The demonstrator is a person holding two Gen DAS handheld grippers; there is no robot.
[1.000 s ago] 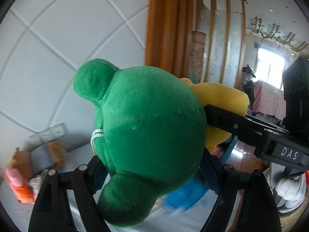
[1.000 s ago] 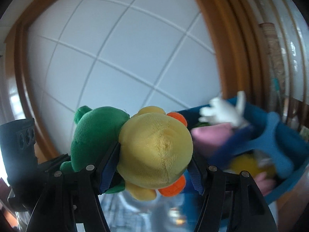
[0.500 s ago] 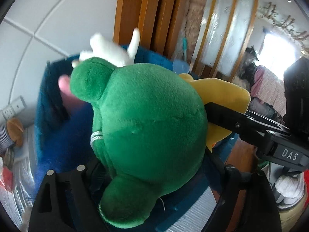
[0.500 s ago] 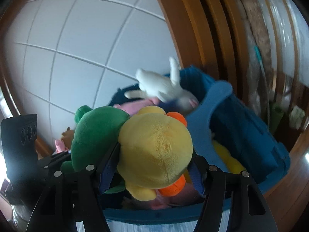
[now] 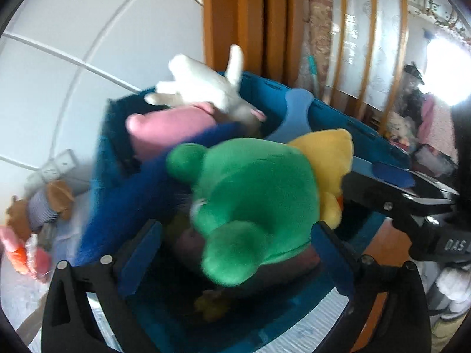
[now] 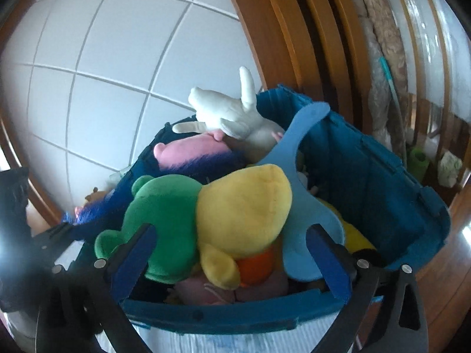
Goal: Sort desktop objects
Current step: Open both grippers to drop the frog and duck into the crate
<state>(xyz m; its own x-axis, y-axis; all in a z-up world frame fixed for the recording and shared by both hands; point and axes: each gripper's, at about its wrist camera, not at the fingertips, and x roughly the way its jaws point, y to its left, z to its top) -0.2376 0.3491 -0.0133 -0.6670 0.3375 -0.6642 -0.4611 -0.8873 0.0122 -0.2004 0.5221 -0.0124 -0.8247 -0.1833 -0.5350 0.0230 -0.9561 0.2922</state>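
Observation:
A green plush frog (image 5: 256,203) and a yellow plush duck (image 6: 244,209) lie side by side on top of the toys in a blue bin (image 6: 382,182). My left gripper (image 5: 235,250) is open, its fingers wide of the frog (image 6: 164,220). My right gripper (image 6: 232,256) is open, its fingers wide of the duck (image 5: 326,153). The bin (image 5: 365,135) also holds a white plush (image 6: 232,114), a pink plush (image 6: 191,150), a dark blue furry toy (image 5: 141,194) and a light blue flat piece (image 6: 300,194).
Several small plush toys (image 5: 32,220) lie on the table left of the bin, near a wall socket (image 5: 56,164). A white tiled wall (image 6: 103,73) stands behind. Wooden posts (image 6: 294,38) rise at the right.
Both grippers moved over the bin and opened. The frog and the duck dropped out of the jaws onto the toys in the bin.

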